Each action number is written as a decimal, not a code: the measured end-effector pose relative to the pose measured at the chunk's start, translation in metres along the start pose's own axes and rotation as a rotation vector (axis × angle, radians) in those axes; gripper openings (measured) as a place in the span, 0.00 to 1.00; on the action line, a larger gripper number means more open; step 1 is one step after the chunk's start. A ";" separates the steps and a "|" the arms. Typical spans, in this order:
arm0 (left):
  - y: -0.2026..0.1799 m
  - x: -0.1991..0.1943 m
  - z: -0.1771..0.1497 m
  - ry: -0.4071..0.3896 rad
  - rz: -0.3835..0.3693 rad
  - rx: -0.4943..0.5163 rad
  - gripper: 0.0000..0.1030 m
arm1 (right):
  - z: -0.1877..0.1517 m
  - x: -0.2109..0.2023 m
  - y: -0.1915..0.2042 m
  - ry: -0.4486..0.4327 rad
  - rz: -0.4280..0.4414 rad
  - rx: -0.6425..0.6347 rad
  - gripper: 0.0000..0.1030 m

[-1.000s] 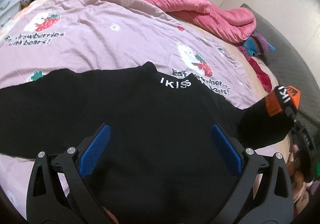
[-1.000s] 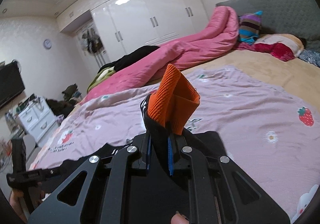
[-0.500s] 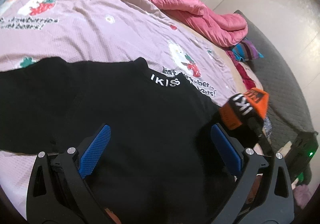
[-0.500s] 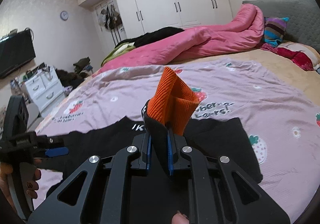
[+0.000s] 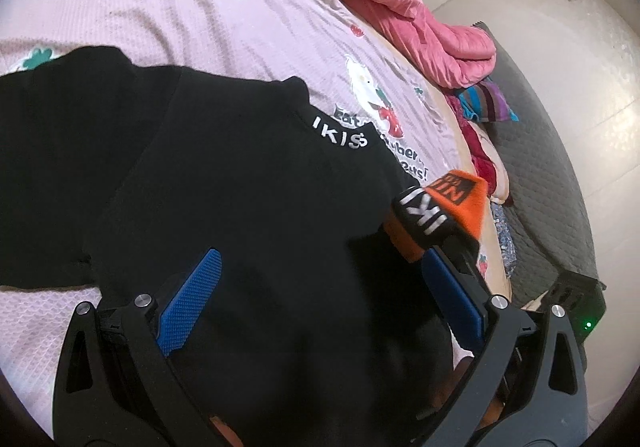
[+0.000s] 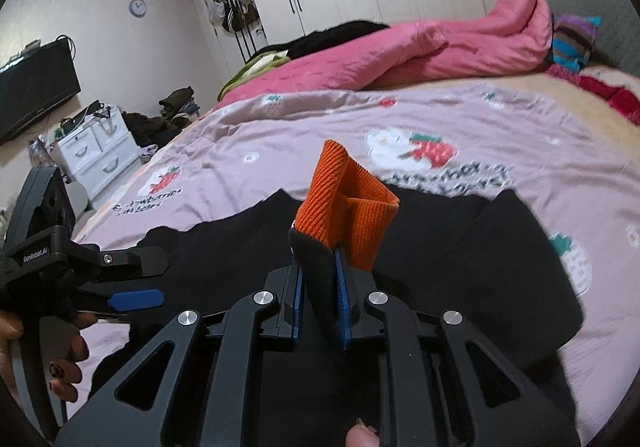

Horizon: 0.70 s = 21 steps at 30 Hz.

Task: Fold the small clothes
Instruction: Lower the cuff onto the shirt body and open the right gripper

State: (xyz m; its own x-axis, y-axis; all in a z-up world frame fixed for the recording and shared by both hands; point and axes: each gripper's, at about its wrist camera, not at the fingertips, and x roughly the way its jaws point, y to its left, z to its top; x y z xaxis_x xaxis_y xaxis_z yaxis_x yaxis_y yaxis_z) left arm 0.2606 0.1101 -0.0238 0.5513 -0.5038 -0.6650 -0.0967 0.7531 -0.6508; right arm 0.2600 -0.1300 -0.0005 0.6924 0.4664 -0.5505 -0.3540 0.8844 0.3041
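In the left wrist view, the black sweater [image 5: 224, 183] lay spread across the lilac strawberry-print bedspread [image 5: 168, 7], its left sleeve running off the left edge of the frame so its end could not be seen. The near hem was hidden beneath the left gripper [image 5: 320, 295], whose blue pads [image 5: 188, 303] stood wide apart above the cloth, nothing between them. White lettering at the collar [image 5: 340, 135] was readable only in part. To the right, the orange cuff [image 5: 452, 203] of the right sleeve was raised just beside the right-hand blue pad, and the tool carrying it was mostly hidden behind that finger. Far right, a pink quilt [image 5: 432, 23] lay bunched, with a striped pillow [image 5: 488, 103] partly tucked behind it.

In the right wrist view, the left gripper [image 6: 136, 279] appeared at the left, held by a hand [image 6: 60, 363] cut off by the frame edge. In the centre, the right gripper [image 6: 320, 299] was pressed together on the black sleeve fabric just below the cuff [image 6: 348, 207], which stood up folded over above the pads. The sweater [image 6: 472, 271] body lay beyond and to the right, blurred at its right edge. At the far left stood a television [image 6: 36, 87] and a white drawer unit [image 6: 96, 155], the clutter on it too small to make out.
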 end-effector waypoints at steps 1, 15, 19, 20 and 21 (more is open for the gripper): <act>0.002 0.000 0.000 0.001 0.002 -0.005 0.92 | -0.001 0.001 0.000 0.011 0.008 0.005 0.19; 0.001 0.014 -0.011 0.056 -0.009 0.001 0.91 | 0.003 -0.048 -0.021 -0.009 0.056 0.032 0.36; -0.010 0.032 -0.024 0.108 0.020 0.038 0.84 | 0.007 -0.060 -0.037 -0.021 -0.010 0.015 0.39; -0.012 0.037 -0.026 0.117 0.027 0.047 0.83 | 0.008 -0.062 -0.040 -0.025 -0.026 0.008 0.39; -0.014 0.041 -0.029 0.127 0.032 0.055 0.82 | 0.009 -0.065 -0.043 -0.030 -0.040 0.001 0.39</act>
State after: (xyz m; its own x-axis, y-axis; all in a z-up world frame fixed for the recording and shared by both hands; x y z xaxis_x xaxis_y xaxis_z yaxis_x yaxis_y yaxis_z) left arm 0.2604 0.0667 -0.0530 0.4389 -0.5260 -0.7285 -0.0648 0.7901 -0.6095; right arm 0.2361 -0.1987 0.0287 0.7243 0.4301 -0.5389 -0.3255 0.9023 0.2828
